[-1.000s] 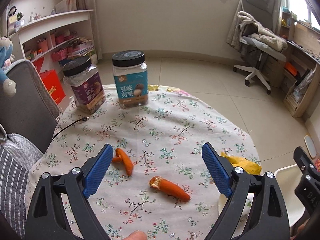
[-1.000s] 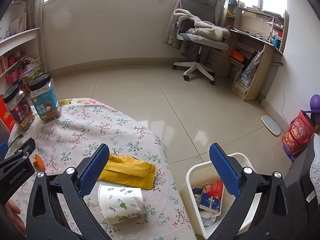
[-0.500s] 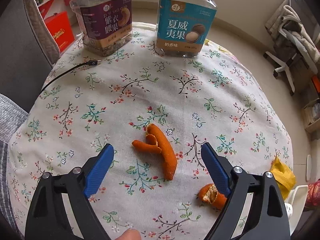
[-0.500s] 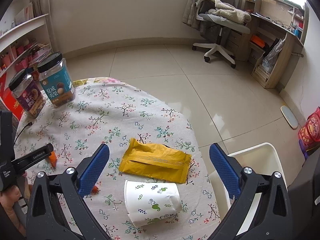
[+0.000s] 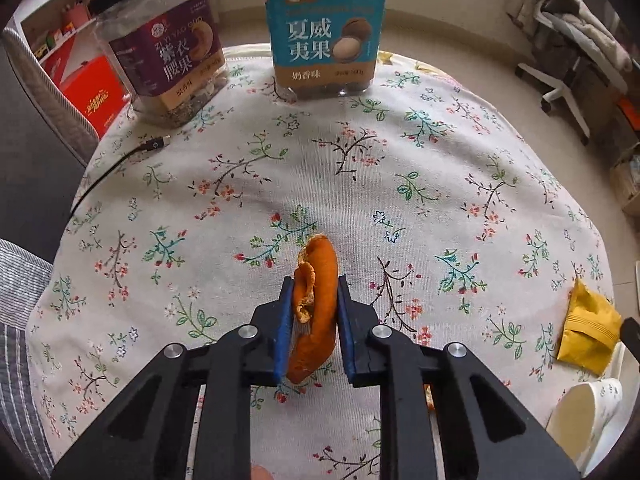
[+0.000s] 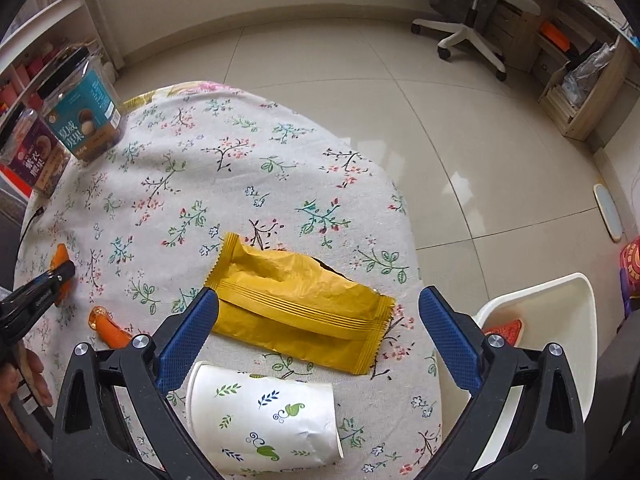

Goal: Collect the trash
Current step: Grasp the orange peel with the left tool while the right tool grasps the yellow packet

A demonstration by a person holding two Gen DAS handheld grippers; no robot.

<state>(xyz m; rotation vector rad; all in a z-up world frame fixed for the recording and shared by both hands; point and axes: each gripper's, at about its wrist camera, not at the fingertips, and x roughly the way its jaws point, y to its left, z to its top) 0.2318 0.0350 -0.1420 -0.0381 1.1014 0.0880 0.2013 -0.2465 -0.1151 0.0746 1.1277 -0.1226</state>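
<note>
My left gripper (image 5: 314,292) is shut on an orange peel (image 5: 316,276), low over the floral tablecloth (image 5: 360,168). The peel sticks out past the fingertips. In the right wrist view that gripper (image 6: 60,276) sits at the far left, with a second orange peel (image 6: 108,326) lying on the cloth near it. My right gripper (image 6: 316,308) is open and empty, its fingers on either side of a yellow snack wrapper (image 6: 300,300). A paper cup (image 6: 264,416) lies on its side just under the gripper. A white trash bin (image 6: 560,320) stands on the floor off the table's right edge.
Two nut jars, purple (image 5: 164,56) and blue (image 5: 324,32), stand at the table's far edge. A black cable (image 5: 120,160) runs off the left side. A grey chair (image 5: 36,120) is at left, an office chair (image 6: 476,4) across the tiled floor.
My left gripper went down and forward and shut on the orange peel. My right gripper moved down and closer over the yellow wrapper and stayed open.
</note>
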